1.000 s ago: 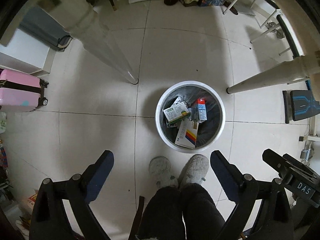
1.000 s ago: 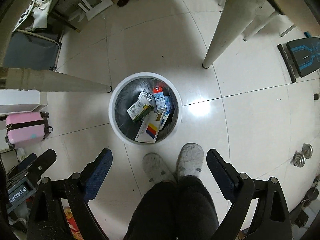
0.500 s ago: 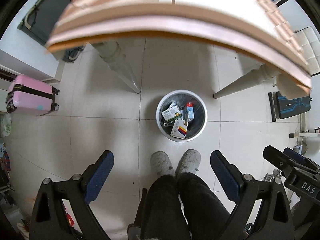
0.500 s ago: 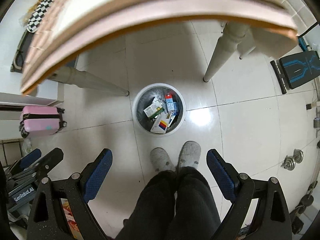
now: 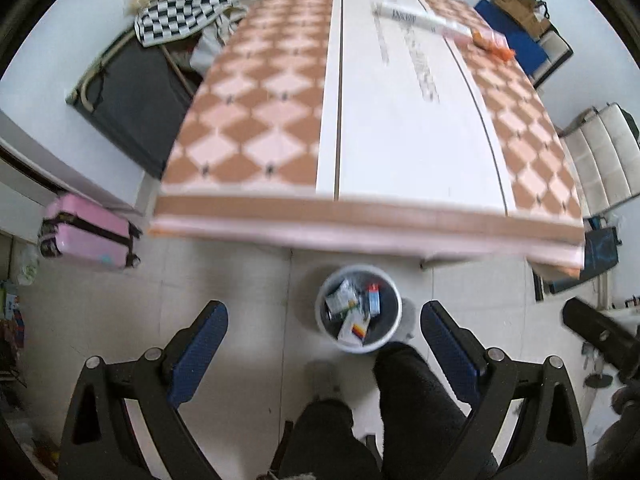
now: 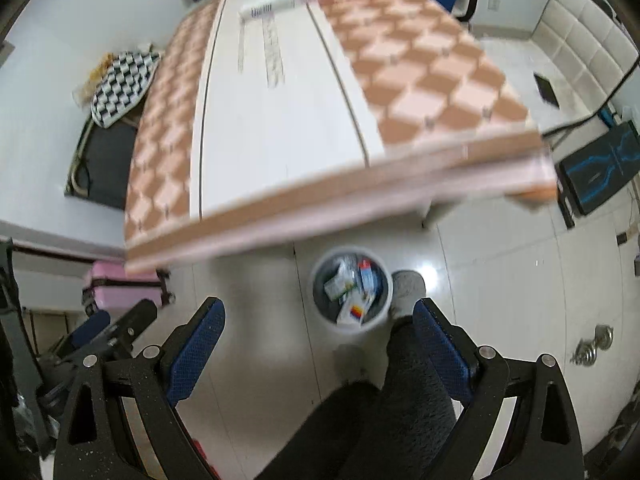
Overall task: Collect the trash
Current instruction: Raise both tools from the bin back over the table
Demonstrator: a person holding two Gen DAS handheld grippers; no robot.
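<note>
White plastic forms the round trash bin [image 5: 359, 309], standing on the pale tiled floor just in front of the near edge of a checkered table [image 5: 248, 128]. The bin already holds several small cartons. Both grippers hang above the floor on the near side of the table, each with its blue-padded fingers spread wide and holding nothing. The left gripper [image 5: 325, 346] and the right gripper [image 6: 319, 342] sit at a similar height.

At the table's far end lie the remaining pieces: a long white box [image 5: 420, 21], its long axis running slantwise across the table's white centre strip, and touching or just beside its right end an orange packet [image 5: 493, 42]. Both are well apart from either gripper, far forward and slightly right, so the right gripper seems the nearer one for reaching them.
</note>
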